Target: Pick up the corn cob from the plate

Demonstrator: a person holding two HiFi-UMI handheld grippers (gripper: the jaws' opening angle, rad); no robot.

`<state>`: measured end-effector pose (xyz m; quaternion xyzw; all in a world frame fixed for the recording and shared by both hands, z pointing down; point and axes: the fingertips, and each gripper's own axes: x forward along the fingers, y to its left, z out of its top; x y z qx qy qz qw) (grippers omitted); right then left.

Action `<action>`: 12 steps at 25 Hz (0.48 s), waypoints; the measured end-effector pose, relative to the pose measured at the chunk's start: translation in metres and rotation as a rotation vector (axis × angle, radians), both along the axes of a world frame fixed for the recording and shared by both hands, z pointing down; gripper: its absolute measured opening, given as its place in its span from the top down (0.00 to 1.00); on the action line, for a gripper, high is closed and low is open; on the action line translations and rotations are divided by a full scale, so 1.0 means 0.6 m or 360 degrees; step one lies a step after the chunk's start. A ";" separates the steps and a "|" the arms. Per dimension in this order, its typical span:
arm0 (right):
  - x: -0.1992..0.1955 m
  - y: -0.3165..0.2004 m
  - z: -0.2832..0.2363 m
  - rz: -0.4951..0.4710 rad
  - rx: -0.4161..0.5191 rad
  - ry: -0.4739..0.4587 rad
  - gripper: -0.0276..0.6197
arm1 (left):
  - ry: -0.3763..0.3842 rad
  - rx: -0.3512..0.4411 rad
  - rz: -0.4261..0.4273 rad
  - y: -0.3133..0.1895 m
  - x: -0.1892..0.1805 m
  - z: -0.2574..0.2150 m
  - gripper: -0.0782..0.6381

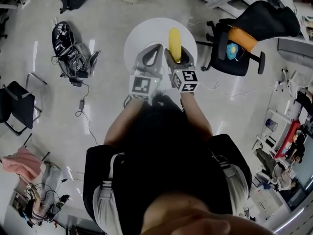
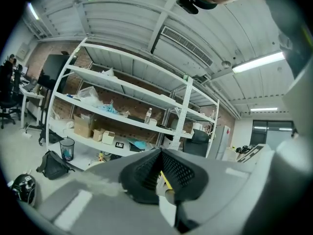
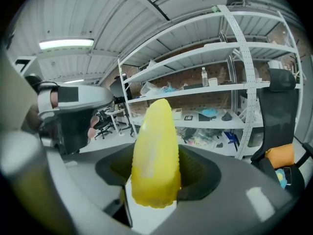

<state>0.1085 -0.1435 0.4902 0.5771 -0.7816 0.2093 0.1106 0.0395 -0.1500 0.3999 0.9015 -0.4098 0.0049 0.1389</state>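
**Corn cob clamped in the right gripper**

The right gripper has its jaws closed on the yellow corn cob, which stands tip-up between them. From the head view it sits over a white round surface, probably a small table. Just beside it, the left gripper is empty, its jaws drawn nearly together.

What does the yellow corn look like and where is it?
The corn is a bright yellow cob, fat at the base, narrowing to a rounded tip, with bumpy kernel rows. The right tongs are shut on its thick end, so it sticks out past them, tip pointing forward, over a round white surface.
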 end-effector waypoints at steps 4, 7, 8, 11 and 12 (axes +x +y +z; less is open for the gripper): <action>0.014 0.017 -0.026 0.0010 0.0041 -0.0034 0.55 | -0.0008 0.0032 -0.0001 0.019 0.016 -0.015 0.89; 0.021 0.028 -0.051 0.0013 0.0093 -0.0048 0.55 | -0.0008 0.0054 -0.0013 0.033 0.020 -0.027 0.89; 0.024 0.031 -0.060 0.0014 0.0115 -0.0049 0.55 | -0.0008 0.0063 -0.0015 0.038 0.022 -0.031 0.89; 0.036 0.044 -0.088 0.0023 0.0177 -0.0047 0.55 | -0.0010 0.0089 -0.0023 0.051 0.025 -0.042 0.89; 0.042 0.049 -0.097 0.0028 0.0194 -0.0046 0.55 | -0.0008 0.0099 -0.0027 0.056 0.027 -0.047 0.89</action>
